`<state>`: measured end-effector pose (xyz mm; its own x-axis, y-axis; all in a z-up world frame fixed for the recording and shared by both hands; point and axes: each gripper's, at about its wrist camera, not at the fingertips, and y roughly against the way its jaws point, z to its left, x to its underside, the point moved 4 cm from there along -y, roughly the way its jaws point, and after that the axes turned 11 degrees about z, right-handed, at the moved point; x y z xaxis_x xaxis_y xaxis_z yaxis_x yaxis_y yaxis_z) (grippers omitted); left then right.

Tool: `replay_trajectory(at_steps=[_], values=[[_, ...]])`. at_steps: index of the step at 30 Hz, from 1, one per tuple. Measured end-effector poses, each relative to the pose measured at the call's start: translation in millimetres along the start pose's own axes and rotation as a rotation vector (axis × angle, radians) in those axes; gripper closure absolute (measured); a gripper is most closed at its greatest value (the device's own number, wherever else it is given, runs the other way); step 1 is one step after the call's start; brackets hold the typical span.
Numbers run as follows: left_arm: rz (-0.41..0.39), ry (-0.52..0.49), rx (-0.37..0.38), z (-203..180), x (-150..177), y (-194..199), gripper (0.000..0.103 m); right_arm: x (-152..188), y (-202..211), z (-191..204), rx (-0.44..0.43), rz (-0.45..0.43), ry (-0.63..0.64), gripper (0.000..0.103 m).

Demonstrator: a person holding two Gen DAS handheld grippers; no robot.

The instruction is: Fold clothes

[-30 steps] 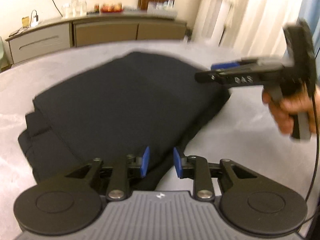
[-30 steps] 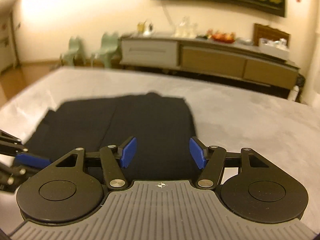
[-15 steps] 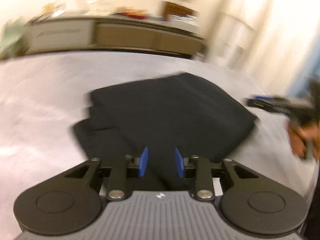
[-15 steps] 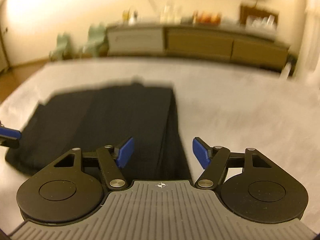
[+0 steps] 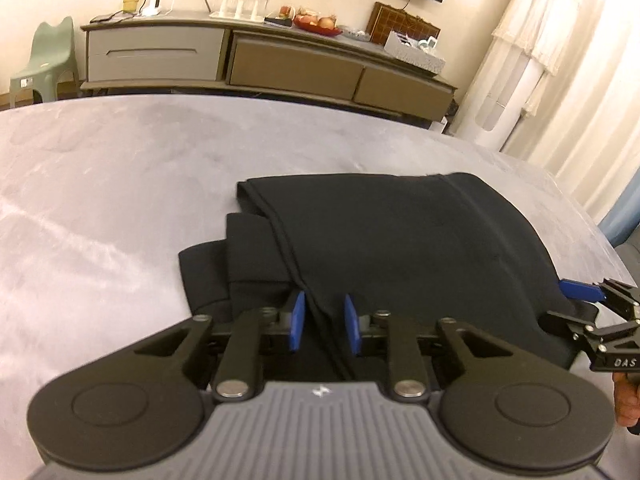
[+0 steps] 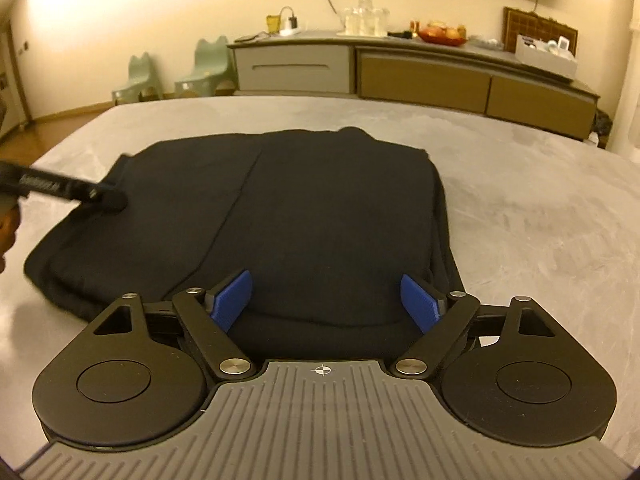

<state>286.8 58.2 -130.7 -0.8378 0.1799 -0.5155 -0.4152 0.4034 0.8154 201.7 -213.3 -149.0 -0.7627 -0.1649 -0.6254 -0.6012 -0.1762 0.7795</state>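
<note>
Here your left wrist view shows what the right one hides: the stepped edges at the left side of the folded black garment (image 5: 400,248), where lower layers stick out past the top fold, and a seam running down between the blue pads (image 5: 297,320). It also catches the right gripper (image 5: 580,292) at the frame's right edge, one blue pad over the cloth's near right corner. The right wrist view gives you the whole top of the garment (image 6: 312,216), flat on the grey table (image 6: 540,208), with its rounded near fold and the stacked layers along its right side.

Your left gripper (image 5: 323,322) has its jaws narrow and closing, the seam lying between them; the pads do not press the cloth. In the right view, the left gripper (image 6: 116,200) reaches in from the left onto the garment's far left corner. Your right gripper (image 6: 326,300) is wide and opening, holding nothing, its pads over the near fold.
</note>
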Motion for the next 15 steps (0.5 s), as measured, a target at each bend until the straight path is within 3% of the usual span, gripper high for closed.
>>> replay_trajectory(at_steps=[6,9,11,12,15], values=[[0.015,-0.014,-0.007,4.3,-7.4,-4.4,0.082,7.6,5.6,-13.5,-0.025,0.042,-0.03,0.014],[0.034,0.004,-0.095,9.8,-5.6,1.9,0.081,16.6,23.0,-30.9,-0.048,0.083,-0.059,0.013],[-0.003,0.069,-0.241,21.9,3.5,26.2,0.056,20.8,40.4,-53.3,0.044,0.092,-0.105,0.013],[-0.036,0.102,-0.299,26.0,9.6,41.0,0.053,22.5,52.3,-65.4,0.096,0.082,-0.144,0.013],[-0.145,0.186,-0.311,23.1,30.1,84.1,0.039,24.0,86.1,-87.8,0.19,0.03,-0.233,0.014]])
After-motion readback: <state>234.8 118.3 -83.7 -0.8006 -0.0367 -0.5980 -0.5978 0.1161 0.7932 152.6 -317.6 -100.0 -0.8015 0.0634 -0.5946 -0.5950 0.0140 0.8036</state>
